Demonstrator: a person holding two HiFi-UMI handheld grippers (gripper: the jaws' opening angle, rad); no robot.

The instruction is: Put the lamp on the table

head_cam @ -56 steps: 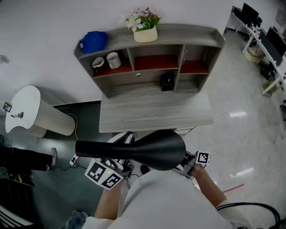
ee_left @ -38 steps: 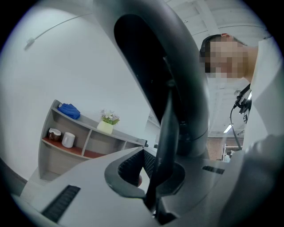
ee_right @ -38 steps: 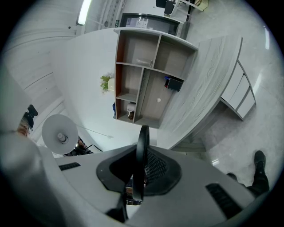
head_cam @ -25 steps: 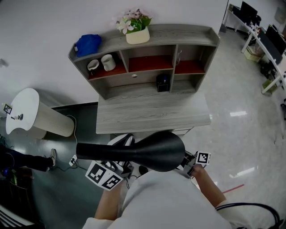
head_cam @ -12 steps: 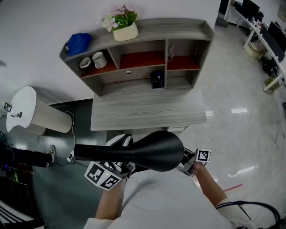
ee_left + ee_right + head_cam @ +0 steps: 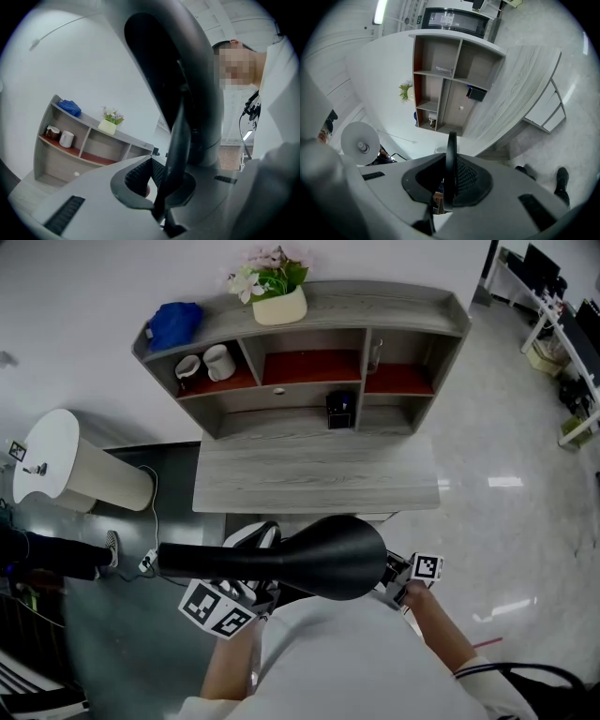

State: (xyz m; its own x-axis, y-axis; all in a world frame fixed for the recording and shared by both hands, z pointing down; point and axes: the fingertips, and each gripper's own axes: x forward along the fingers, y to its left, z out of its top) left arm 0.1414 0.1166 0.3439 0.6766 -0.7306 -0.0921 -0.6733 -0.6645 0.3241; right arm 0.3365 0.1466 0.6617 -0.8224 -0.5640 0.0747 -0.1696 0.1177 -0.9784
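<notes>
Lamp (image 6: 328, 557) clamped by left tool (image 6: 161, 180) and right tool (image 6: 450, 180).

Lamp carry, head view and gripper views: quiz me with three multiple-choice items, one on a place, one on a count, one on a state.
1. Where is the lamp?
A) on the desk
B) on the top shelf
C) held in front of the person, short of the desk

2. How many white mugs are in view?
A) two
B) one
C) four

3. The left gripper is:
A) open and empty
B) shut on the lamp
C) not in view

Answers:
1 C, the head view shows it off the desk, near the body.
2 A, two stand side by side.
3 B, its jaws pinch a thin black lamp part.
</notes>
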